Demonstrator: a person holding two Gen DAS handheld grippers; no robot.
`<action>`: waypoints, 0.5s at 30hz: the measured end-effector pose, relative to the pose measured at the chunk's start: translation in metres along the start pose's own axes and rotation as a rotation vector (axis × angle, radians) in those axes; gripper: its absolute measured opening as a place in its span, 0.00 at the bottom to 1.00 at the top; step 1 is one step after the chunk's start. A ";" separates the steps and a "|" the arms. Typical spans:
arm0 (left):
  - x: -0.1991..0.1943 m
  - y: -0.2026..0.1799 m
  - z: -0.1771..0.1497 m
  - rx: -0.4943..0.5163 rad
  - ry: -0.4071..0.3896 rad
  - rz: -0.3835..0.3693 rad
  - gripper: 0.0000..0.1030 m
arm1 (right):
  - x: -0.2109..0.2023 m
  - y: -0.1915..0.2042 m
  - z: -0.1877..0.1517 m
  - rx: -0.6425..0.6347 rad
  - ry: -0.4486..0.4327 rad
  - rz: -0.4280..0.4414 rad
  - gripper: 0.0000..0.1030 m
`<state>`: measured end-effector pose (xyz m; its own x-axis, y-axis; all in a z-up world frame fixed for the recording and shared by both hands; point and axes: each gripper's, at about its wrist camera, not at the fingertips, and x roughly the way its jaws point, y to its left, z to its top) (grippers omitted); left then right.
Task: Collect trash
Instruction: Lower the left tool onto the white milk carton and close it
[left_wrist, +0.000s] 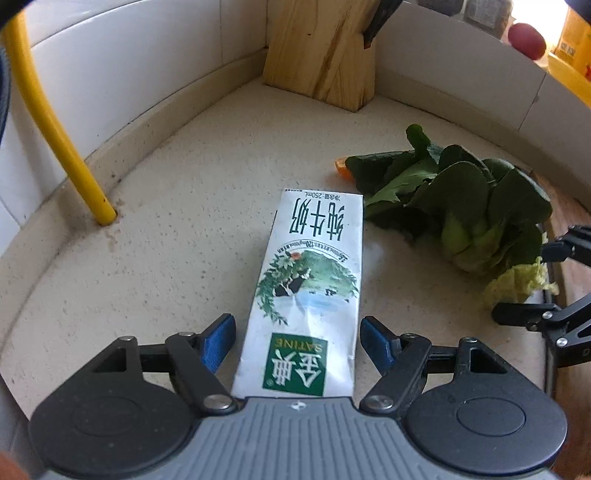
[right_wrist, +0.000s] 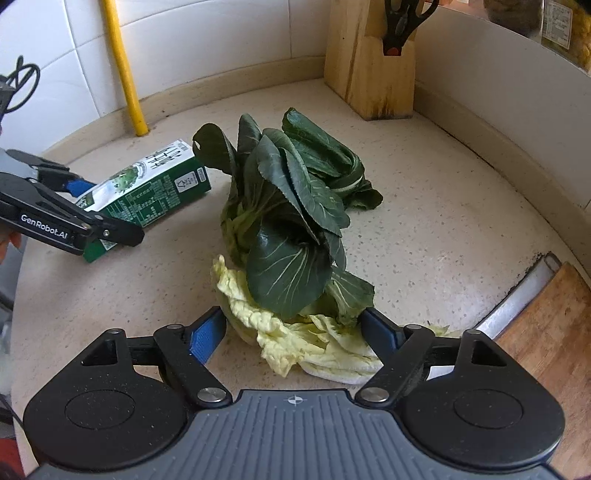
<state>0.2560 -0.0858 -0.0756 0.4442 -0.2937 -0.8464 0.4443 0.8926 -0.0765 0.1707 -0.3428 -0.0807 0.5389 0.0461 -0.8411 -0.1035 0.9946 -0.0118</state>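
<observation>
The milk box (left_wrist: 306, 291) lies flat on the speckled surface (left_wrist: 166, 236), w/ its near end btwn the left gripper's (left_wrist: 297, 341) blue fingers (left_wrist: 218, 341). Those fingers are spread wide, one on each side of the box, not touching it yet. To do this step well, I think the left one should go a bit lower & keep the box in the middle, then squeeze slowly on the two long sides so the box doesn't slip or twist. The right gripper (right_wrist: 294, 334) is spread wide too, around the pale cabbage leaf (right_wrist: 314, 347) that lies just under the dark green veg (right_wrist: 291, 214). It should prob. grab only the loose pale leaf, low by the surface. The wood knife block (left_wrist: 325, 51) stands well apart in the corner, so it's not in the way.
</observation>
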 end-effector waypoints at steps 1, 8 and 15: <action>0.002 -0.001 0.000 0.004 -0.001 0.003 0.70 | 0.001 0.001 0.000 -0.008 0.003 -0.004 0.83; 0.007 -0.004 0.004 0.040 -0.011 0.021 0.70 | 0.000 0.003 0.000 -0.050 0.002 -0.027 0.83; 0.008 -0.006 0.006 0.054 -0.013 0.021 0.69 | -0.004 -0.006 0.000 -0.059 0.001 -0.031 0.83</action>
<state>0.2616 -0.0954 -0.0792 0.4636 -0.2802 -0.8406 0.4763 0.8788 -0.0303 0.1697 -0.3489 -0.0773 0.5417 0.0149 -0.8405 -0.1354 0.9883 -0.0698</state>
